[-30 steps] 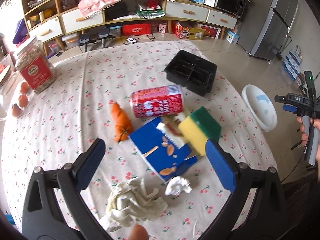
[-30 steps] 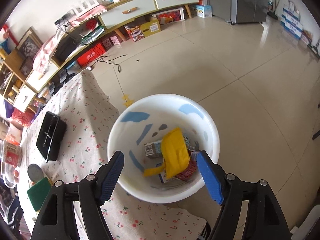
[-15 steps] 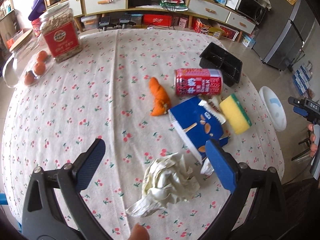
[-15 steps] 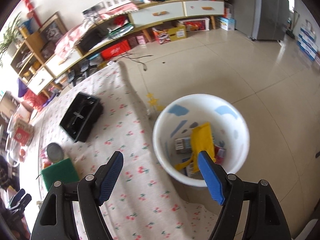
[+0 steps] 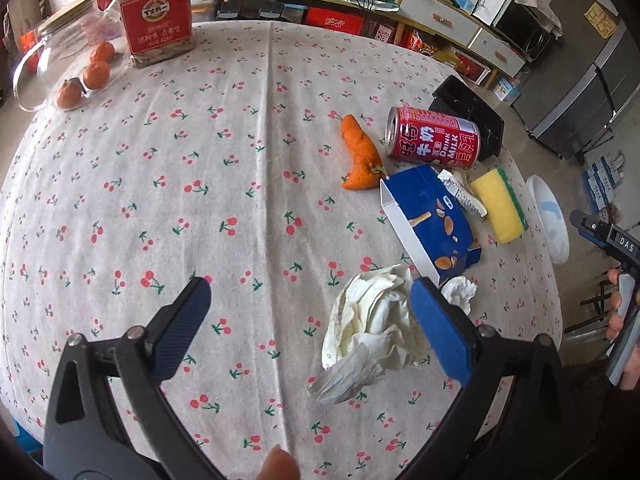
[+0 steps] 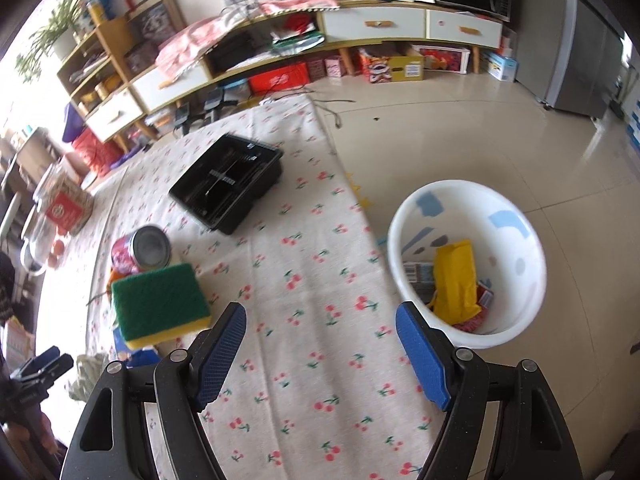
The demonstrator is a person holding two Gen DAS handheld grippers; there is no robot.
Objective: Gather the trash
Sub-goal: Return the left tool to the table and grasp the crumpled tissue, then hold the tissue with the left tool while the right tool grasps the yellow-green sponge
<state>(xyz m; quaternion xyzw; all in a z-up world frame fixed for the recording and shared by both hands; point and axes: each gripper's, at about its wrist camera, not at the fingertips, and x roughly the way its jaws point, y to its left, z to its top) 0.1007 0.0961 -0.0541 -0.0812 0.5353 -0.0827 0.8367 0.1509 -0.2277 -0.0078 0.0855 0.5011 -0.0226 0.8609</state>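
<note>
I'm seeing a few wrappers already lying in the white bin (image 6: 516, 216); can (image 5: 432, 138), blue box (image 5: 430, 220), crumpled paper (image 5: 376, 316) are waiting on the table. Left gripper (image 5: 310, 330), right gripper (image 6: 320, 350) both spread, carrying nothing.

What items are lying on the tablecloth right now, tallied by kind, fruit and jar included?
Crumpled paper wads: 2 (large, small)
Red milk drink can: 1
Blue snack box: 1
Sponge: 1
Black plastic tray: 1
Orange peel piece: 1
Small wrapper: 1
Oranges: 3
Red-labelled jar: 1
Total: 12
</note>
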